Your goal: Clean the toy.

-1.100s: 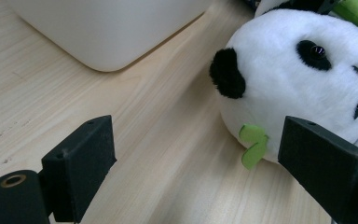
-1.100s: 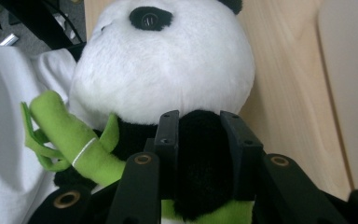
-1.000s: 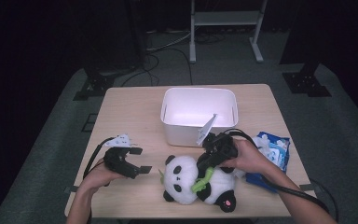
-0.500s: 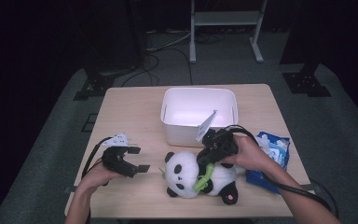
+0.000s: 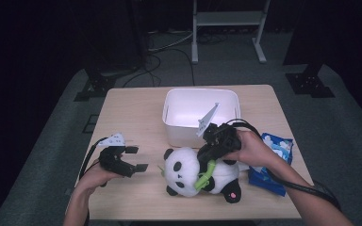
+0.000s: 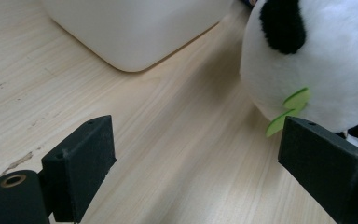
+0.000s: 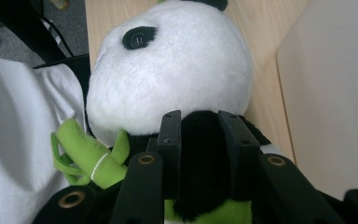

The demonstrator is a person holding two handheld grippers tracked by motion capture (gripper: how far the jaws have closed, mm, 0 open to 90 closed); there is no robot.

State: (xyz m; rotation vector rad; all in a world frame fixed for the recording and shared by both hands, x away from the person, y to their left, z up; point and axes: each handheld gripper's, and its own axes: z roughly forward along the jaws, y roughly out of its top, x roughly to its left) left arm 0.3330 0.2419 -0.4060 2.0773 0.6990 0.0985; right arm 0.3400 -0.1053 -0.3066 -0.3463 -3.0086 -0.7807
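The left gripper (image 5: 133,159) sits at the left of the table (image 5: 136,106), its jaws wide apart with nothing between them. In the left gripper view its square, matt foam pads (image 6: 85,158) frame bare pale wood, with the toy's round white head just off its right jaw.

Beside it to the right lies the panda toy (image 5: 188,174): soft, fluffy plush, black limbs on a white body, holding a green felt bamboo sprig (image 7: 86,156). The right gripper (image 5: 206,154) comes down on it from above; in the right gripper view the jaws are pinched narrowly on a fold of the panda's black plush, just behind the head.

Beyond that gripper stands a white tub (image 5: 175,127), smooth plastic with rounded corners and an open top. To the gripper's right, under the forearm, lies a crinkly blue packet (image 5: 278,146).

The step in hand looks like lifting the panda. Next it probably needs carrying up over the tub's rim and letting go inside; plush squashes, so the grip may slip.
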